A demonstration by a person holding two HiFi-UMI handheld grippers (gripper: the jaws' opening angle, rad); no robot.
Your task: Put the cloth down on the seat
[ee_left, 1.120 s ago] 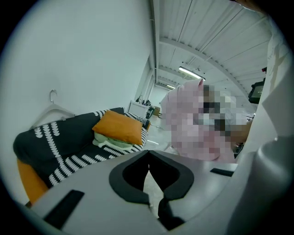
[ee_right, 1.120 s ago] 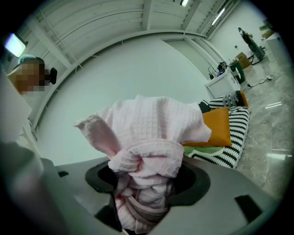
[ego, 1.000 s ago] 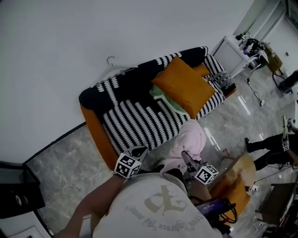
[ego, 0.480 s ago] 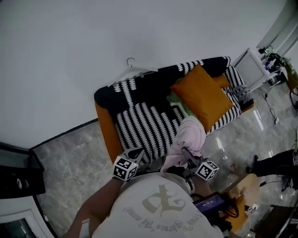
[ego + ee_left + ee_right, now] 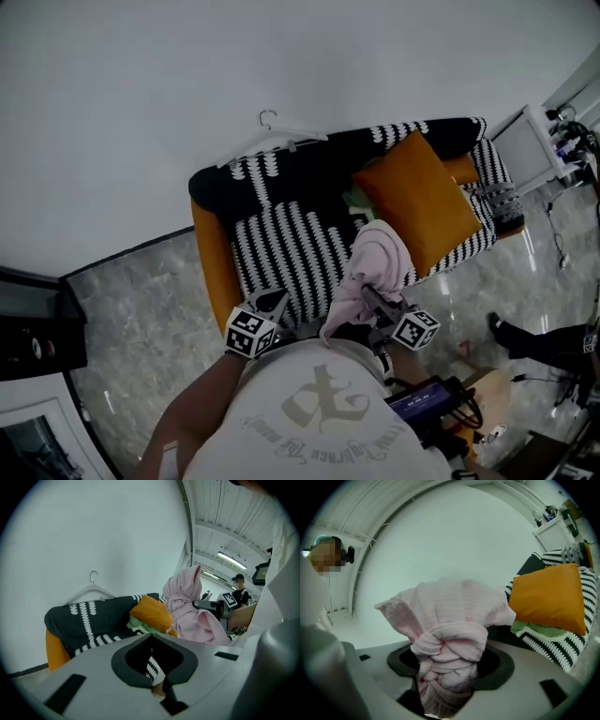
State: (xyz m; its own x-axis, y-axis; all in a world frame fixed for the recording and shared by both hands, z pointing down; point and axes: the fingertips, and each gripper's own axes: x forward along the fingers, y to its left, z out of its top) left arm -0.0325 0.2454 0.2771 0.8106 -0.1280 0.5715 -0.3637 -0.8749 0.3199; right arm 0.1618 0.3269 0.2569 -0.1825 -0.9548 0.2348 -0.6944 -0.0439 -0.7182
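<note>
- The right claw (image 5: 449,681) is clenched on a knotted bundle of pink cloth (image 5: 450,620). The jaws stand wide around the bundle's lower folds and the loose top flares above them.
- From the head view, the cloth is held up in the air, not resting on anything. It hangs over the front edge of the sofa seat (image 5: 281,248), just beside the orange cushion (image 5: 422,202).
- The left claw (image 5: 152,665) looks clenched on nothing. It hovers near the seat's front edge, towards the end with the orange arm (image 5: 211,267), and only striped fabric shows past it.
- A green cloth (image 5: 354,199) lies partly under the cushion, which takes up the seat's far end. The striped stretch between the cushion and the orange arm is bare.
- A hanger (image 5: 272,136) sits on the sofa's back edge, well apart from the cloth.
- The step in hand seems to be carrying the cloth over the seat, and the set-down is not yet done.
- The next move probably calls for lowering the bundle onto the bare striped stretch, clear of the cushion, and then releasing the right claw.
</note>
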